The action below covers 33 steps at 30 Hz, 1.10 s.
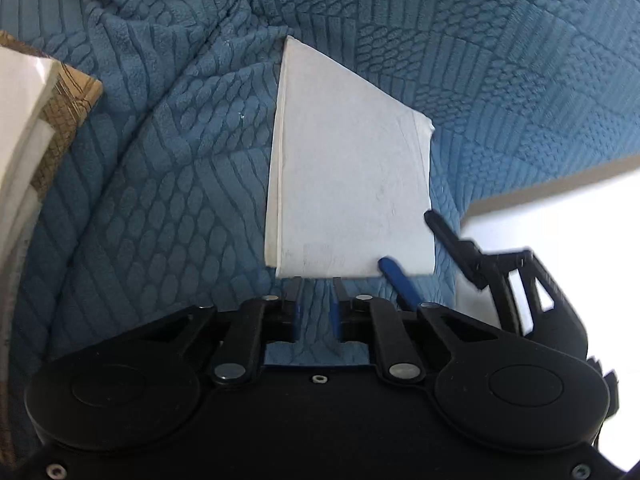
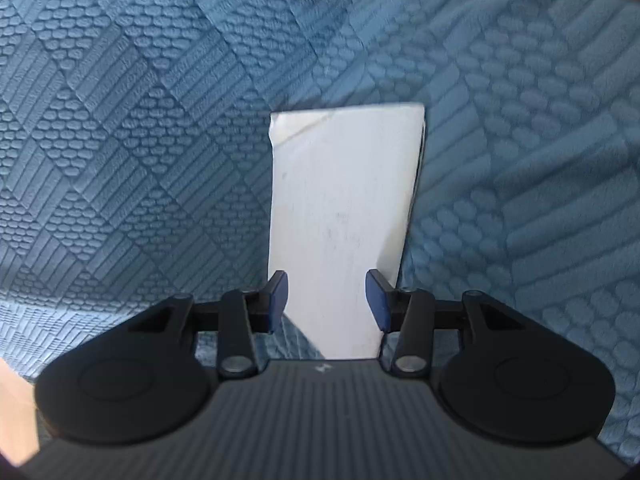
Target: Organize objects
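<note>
Book point(image 1: 352, 168): white, closed, lay flat on a blue patterned blanket point(image 1: 160, 160), well to the right of a paper stack point(image 1: 24, 120) at the left edge. Left gripper point(image 1: 316, 286): nearly clenched, tips met the book's near edge, could not tell whether pinched. Right gripper point(image 1: 406, 238): stood at the book's near right corner, released and spread, one finger over the cover, the other beside the right edge.
</note>
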Each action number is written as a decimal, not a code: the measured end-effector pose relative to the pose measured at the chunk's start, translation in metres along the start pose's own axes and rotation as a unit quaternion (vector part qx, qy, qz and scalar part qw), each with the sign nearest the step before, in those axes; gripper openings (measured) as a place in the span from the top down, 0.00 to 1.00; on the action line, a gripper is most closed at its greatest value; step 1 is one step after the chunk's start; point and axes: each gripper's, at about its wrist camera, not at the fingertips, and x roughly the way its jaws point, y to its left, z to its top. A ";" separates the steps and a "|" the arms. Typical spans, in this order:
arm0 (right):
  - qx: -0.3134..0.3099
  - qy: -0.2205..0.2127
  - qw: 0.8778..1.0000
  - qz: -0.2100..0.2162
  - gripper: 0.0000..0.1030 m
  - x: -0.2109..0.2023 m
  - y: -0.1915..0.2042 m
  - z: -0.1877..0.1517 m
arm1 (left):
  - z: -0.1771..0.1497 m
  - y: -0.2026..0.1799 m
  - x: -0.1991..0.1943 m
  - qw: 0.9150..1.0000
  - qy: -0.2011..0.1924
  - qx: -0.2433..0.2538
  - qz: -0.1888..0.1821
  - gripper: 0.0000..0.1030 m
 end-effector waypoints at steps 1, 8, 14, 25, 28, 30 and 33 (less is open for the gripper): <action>0.001 0.000 1.000 -0.001 0.56 -0.001 -0.001 -0.001 | 0.001 0.002 0.002 1.000 -0.001 -0.014 -0.006 0.89; 0.010 0.017 1.000 0.004 0.55 -0.006 -0.007 -0.011 | 0.006 0.008 0.011 0.998 -0.015 -0.047 -0.045 0.91; 0.026 0.003 1.000 -0.011 0.57 -0.008 -0.012 -0.011 | 0.024 0.017 0.012 0.996 -0.031 -0.068 -0.049 0.91; -0.103 -0.098 0.981 -0.129 0.50 -0.036 0.017 0.031 | 0.022 0.019 -0.018 0.998 -0.059 0.013 0.005 0.76; -0.156 -0.080 0.976 -0.133 0.52 -0.027 0.025 0.044 | 0.020 0.016 -0.018 0.998 -0.055 0.030 0.008 0.77; -0.180 -0.079 0.971 -0.137 0.52 -0.023 0.031 0.045 | 0.020 0.013 -0.014 0.998 -0.048 0.034 0.005 0.78; -0.197 -0.073 0.968 -0.140 0.51 -0.017 0.038 0.045 | 0.019 0.011 -0.013 0.998 -0.047 0.036 0.010 0.86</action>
